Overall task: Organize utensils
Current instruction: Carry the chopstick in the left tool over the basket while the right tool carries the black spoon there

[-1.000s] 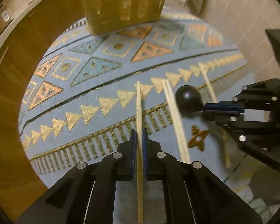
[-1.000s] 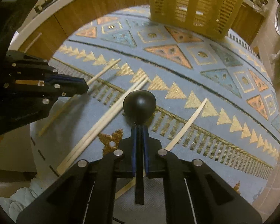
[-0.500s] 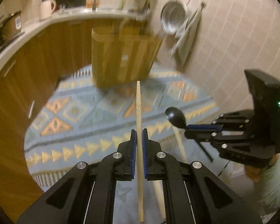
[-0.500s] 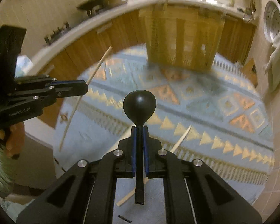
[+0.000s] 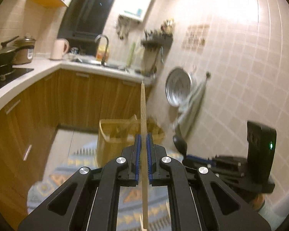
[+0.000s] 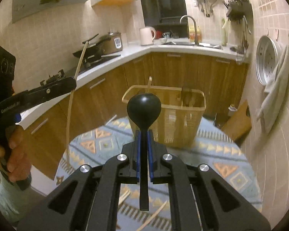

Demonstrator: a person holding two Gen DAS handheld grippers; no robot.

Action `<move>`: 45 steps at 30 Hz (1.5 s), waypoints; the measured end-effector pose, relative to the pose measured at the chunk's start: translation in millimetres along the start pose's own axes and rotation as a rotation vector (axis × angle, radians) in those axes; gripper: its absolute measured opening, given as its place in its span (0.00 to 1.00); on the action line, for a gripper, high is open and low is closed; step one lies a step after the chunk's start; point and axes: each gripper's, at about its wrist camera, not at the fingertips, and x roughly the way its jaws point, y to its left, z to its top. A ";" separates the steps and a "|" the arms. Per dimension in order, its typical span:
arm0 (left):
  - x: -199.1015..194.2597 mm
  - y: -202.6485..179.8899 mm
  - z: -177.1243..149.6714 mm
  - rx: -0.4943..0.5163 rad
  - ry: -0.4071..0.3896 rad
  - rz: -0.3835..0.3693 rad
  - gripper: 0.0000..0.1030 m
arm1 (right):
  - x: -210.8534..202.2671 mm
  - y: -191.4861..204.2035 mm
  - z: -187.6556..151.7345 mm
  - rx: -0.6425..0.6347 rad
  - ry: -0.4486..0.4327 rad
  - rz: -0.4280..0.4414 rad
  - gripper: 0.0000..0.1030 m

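We held a gripper in each hand, above a rug [image 6: 217, 154] with blue and orange triangles. Our left gripper [image 5: 144, 144] was squeezed tight on one wooden chopstick [image 5: 143, 115]. The stick stuck out far past the blue pads and pointed toward the kitchen counter [image 5: 48, 67]. In the right view we saw that same gripper off to the left, with the stick poking out above and below it and our left hand [image 6: 15, 150] around the handle.

Our right gripper [image 6: 144, 140] was squeezed tight on the thin handle of a black spoon [image 6: 144, 107]. Its round bowl sat just past the pads.

A tan basket [image 6: 183, 127] stood on the far end of the rug, near the wooden cabinets [image 6: 202, 73]. Something wooden stood up inside it. More chopsticks [image 6: 154, 216] lay on the rug below us.
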 end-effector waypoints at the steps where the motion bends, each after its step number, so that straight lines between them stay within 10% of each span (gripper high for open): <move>1: 3.7 1.5 3.9 -0.006 -0.029 -0.006 0.04 | 1.7 -0.1 5.7 -0.006 -0.021 -0.005 0.05; 13: 42.3 20.5 39.7 -0.010 -0.242 -0.012 0.04 | 12.2 -26.0 58.0 0.023 -0.292 -0.056 0.05; 29: 86.0 37.6 49.7 0.028 -0.424 0.173 0.04 | 97.1 -85.8 74.4 0.113 -0.379 -0.140 0.05; 45: 124.0 41.1 25.3 0.049 -0.404 0.237 0.04 | 127.2 -94.6 51.2 0.081 -0.412 -0.200 0.05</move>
